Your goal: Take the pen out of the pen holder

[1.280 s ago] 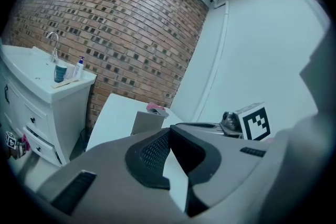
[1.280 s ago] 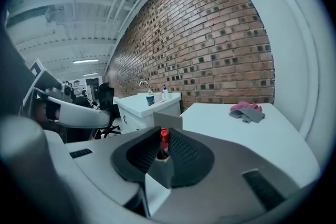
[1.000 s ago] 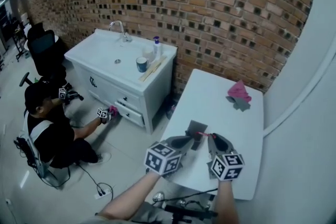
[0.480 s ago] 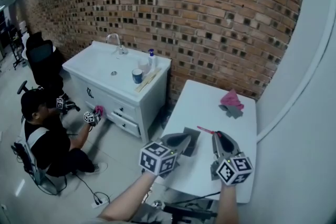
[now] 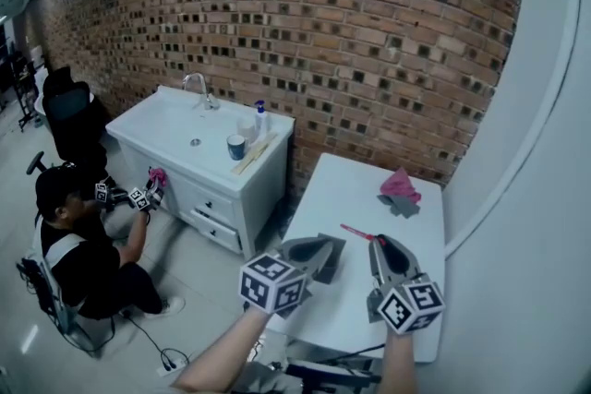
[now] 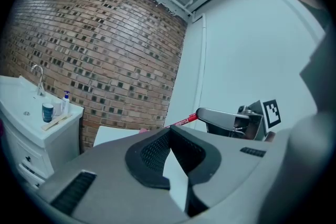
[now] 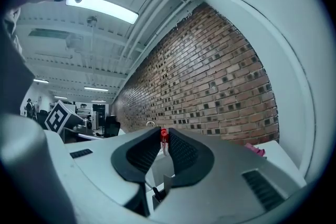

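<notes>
Pen, slim, red and plastic (image 5: 355,232), is pinched near one end between the tips of the right gripper (image 5: 377,242). It is held above the white table (image 5: 369,189), outside the dark grey square pen holder (image 5: 334,258), and its free end is pointed left and away. In the right gripper view the red shaft (image 7: 164,135) is seen clamped between the two black pads of that gripper (image 7: 164,145). The left gripper (image 5: 325,244) is set over the holder's left side; its jaws (image 6: 169,131) are pressed together at the tips, and nothing is seen between them. A pink cloth (image 5: 400,185) is laid on a grey one at the table's far end. Further left, a white sink cabinet (image 5: 199,143) is placed against the brick wall (image 5: 369,32), and a crouching person (image 5: 74,244) is seen beside it.
</notes>
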{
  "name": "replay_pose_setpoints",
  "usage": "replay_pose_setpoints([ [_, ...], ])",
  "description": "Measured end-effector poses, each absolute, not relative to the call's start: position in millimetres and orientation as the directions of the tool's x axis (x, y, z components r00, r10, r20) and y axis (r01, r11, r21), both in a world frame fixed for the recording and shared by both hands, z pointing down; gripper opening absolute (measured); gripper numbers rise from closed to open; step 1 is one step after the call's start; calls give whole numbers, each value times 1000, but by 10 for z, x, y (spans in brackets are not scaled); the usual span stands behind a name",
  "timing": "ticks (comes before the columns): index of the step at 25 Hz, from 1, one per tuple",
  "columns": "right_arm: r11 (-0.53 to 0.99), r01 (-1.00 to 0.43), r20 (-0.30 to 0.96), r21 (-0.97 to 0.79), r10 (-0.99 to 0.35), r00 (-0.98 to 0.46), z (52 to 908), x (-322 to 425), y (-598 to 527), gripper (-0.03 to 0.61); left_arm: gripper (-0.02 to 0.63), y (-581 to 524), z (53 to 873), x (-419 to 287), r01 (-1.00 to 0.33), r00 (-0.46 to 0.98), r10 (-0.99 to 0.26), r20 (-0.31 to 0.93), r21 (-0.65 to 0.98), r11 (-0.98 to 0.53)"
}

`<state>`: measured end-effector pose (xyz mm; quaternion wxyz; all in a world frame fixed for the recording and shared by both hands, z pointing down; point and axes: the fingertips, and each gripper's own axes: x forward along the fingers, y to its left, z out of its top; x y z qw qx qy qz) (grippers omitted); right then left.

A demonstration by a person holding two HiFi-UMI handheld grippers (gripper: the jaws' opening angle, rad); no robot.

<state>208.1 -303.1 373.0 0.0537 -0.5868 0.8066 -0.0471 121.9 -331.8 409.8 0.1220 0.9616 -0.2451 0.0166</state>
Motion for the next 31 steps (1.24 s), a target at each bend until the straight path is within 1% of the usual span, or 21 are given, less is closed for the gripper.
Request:
replay_pose_setpoints([
  [8, 336, -933, -46, -127, -942, -333, 3773, 2074, -3015, 55, 6, -3293, 4091, 1248, -474, 880, -466, 93, 220, -852],
  [15, 322, -938, -30, -126, -947, -321, 3736, 2051, -2966, 55, 6, -3257, 4066, 1246, -469, 883, -460, 94, 216, -856],
  [31, 346, -933, -27, -102, -938, -345, 3765, 2027, -2954, 55, 6, -3240, 4047, 1296, -468, 883, -460, 92, 200, -861],
])
